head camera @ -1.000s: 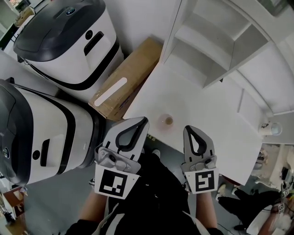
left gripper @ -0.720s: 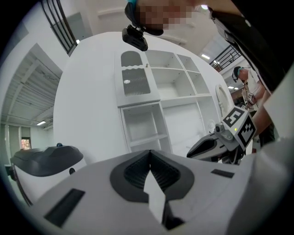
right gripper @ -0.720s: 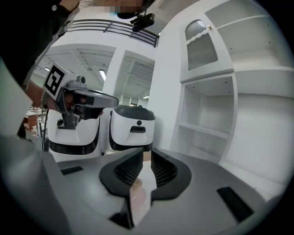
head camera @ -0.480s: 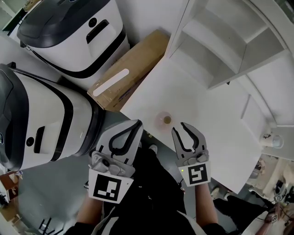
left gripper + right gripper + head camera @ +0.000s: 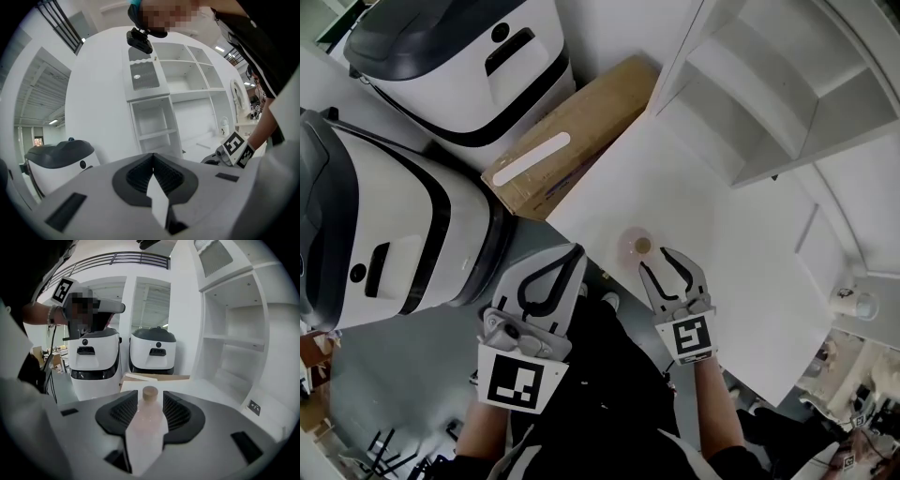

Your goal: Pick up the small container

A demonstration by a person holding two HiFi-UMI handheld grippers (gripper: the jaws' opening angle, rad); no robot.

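Jaws of the right gripper (image 5: 659, 265), just opened wide and empty, line up on the small container (image 5: 636, 246) at the table's (image 5: 722, 244) near edge; those of the left gripper (image 5: 572, 255) are closed on nothing. Corked and translucent, it looks light, rigid, slick and tippy, best gripped mid-body.

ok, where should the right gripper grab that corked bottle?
On the body of the corked bottle, below the cork, level from the near edge of the table: it stands upright and narrows upward. The right gripper, whose jaws have just been opening, faces it, the bottle just ahead, not between them.
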